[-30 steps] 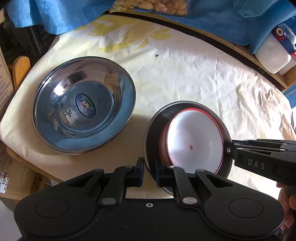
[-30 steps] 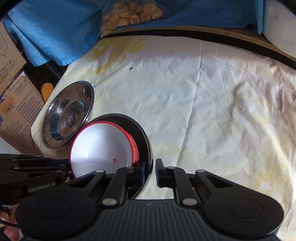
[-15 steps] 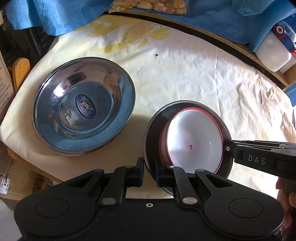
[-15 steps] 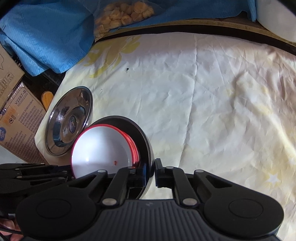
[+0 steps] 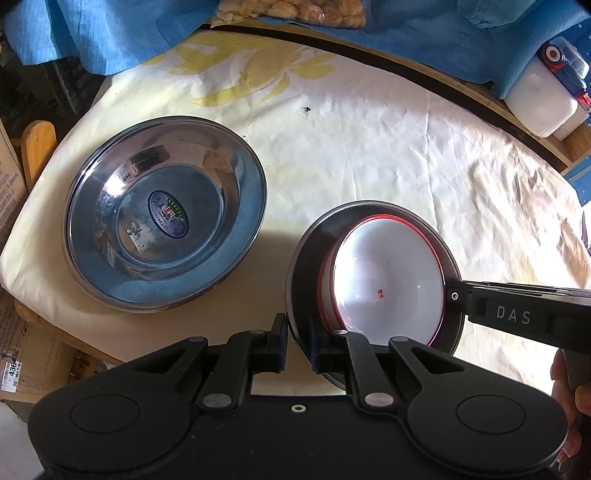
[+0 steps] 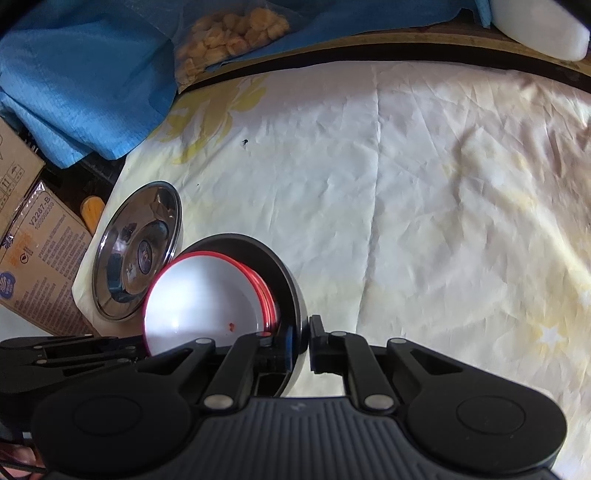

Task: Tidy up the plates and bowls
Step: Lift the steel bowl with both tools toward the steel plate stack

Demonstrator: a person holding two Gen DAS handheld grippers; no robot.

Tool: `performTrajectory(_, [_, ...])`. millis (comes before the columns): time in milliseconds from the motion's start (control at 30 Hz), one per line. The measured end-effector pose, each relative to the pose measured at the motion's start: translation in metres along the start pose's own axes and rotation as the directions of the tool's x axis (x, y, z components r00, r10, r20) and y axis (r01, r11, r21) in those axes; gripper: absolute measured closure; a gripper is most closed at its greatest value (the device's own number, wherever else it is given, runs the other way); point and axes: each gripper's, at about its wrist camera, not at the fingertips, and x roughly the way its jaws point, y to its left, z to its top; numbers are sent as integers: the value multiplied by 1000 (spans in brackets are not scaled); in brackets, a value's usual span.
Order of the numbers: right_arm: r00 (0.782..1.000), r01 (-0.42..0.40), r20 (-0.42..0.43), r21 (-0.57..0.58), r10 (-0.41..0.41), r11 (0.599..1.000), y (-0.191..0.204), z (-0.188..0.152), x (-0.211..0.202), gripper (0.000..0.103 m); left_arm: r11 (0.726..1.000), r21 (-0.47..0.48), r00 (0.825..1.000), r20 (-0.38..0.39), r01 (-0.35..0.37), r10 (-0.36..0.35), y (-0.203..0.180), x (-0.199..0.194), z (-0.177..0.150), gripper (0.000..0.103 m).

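Note:
A dark steel bowl holds nested white bowls with red rims; the top one has a small red speck. My left gripper is shut on the dark bowl's near rim. My right gripper comes in from the right, shut on the opposite rim. In the right wrist view the right gripper clamps the dark bowl, the white bowls sit inside it, and the left gripper reaches in from the left. A wide steel plate with a sticker lies on the cloth to the left.
The table wears a cream cloth with yellow flowers; its edge runs close behind the steel plate. Blue fabric and a bag of yellow snacks lie at the back, a white container at back right, cardboard boxes off the left edge.
The right gripper's jaws have closed onto the dark bowl's rim and its view has rolled a little. The left gripper and the steel plate have not moved.

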Motion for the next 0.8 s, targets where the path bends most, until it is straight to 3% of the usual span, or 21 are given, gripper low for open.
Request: performTrajectory(800, [998, 53, 30, 71, -55, 996, 5, -3, -20, 94, 997, 35, 997, 22, 72, -72, 2, -5, 6, 93])
